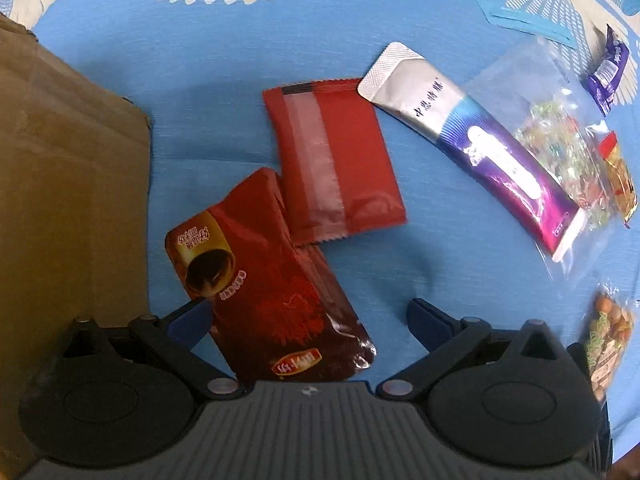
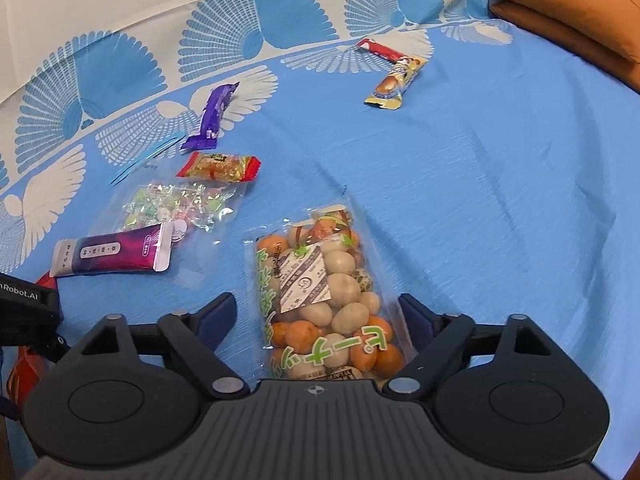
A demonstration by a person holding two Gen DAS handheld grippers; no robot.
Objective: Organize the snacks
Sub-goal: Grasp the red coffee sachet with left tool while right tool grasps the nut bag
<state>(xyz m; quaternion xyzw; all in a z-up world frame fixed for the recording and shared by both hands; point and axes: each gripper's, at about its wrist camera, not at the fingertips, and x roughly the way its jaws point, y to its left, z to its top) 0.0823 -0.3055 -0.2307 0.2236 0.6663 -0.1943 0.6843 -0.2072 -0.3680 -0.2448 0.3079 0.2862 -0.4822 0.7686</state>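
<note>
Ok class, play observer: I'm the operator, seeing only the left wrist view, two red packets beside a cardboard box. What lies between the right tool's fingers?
Observer: A clear bag of coated nuts lies between the right tool's open fingers.
Operator: Anything farther out?
Observer: A yellow snack bar, touching a red-and-white bar at one end.
Operator: And past the cloth?
Observer: An orange cushion at the far right corner.
</note>
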